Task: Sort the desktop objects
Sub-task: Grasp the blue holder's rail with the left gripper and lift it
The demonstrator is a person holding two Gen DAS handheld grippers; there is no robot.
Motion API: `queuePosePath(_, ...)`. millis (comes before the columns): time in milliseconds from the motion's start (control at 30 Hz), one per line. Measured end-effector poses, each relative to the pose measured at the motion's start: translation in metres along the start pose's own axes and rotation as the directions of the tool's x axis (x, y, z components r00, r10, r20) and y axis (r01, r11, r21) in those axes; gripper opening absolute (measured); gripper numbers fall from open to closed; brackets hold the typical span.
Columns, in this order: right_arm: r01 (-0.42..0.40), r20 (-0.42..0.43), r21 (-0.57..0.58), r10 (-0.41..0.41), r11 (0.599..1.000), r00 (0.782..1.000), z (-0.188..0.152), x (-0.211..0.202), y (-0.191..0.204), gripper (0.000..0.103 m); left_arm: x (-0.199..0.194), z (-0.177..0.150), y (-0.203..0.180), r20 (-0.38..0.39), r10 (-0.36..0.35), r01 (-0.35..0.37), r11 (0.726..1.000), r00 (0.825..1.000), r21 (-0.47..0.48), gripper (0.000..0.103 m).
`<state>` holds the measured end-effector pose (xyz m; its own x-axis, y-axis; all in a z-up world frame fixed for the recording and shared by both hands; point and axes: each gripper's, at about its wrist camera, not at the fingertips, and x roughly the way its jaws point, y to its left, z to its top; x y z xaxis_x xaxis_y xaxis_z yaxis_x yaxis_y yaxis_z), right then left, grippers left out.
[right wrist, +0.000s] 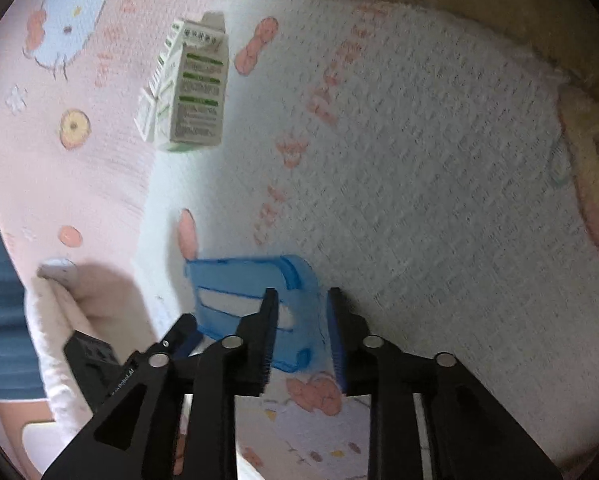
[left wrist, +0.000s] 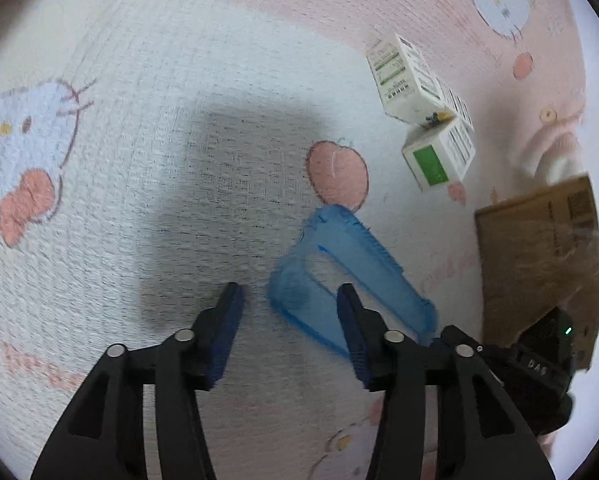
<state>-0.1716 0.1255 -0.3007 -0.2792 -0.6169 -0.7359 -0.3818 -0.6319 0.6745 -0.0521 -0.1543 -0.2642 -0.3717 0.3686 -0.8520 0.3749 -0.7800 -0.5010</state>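
Sorting unfinished: right tongs [right wrist: 301, 304] apart, straddling blue clip [right wrist: 255, 304]; left tongs [left wrist: 289, 300] apart, empty; cartons [left wrist: 419, 100] unsorted.

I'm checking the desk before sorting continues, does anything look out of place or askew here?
Two things look askew. The two white cartons lie tipped and jumbled against each other on the pink mat, not stacked squarely. The blue plastic piece lies loose at an angle, with both open claws, left and right, straddling parts of it. Nothing looks spilled or broken.
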Motion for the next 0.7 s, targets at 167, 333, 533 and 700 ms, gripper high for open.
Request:
queuePosePath(167, -0.099, -0.008, -0.008, 0.099, 0.995, 0.995, 0.009, 0.005, 0.0, 0.044, 0.007, 0.003, 0.004, 0.001, -0.091, 0.091, 0.992, 0.996, -0.085, 0.053)
queuePosePath(333, -0.158, 0.003, 0.039, 0.158, 0.987, 0.987, 0.009, 0.005, -0.009, 0.044, 0.008, 0.003, 0.006, 0.007, -0.129, 0.129, 0.985, 0.992, -0.111, 0.051)
queuePosePath(533, -0.072, -0.006, -0.038, 0.072, 0.997, 0.997, 0.007, 0.008, 0.004, 0.033, 0.01, 0.0, -0.003, 0.0, -0.059, 0.059, 0.997, 0.998, -0.054, 0.021)
queuePosePath(700, 0.128, 0.001, -0.254, -0.132, 0.959, 0.991, -0.001, 0.016, 0.04, 0.029, 0.028, -0.007, -0.024, -0.059, -0.107, 0.105, 0.994, 0.993, -0.028, 0.018)
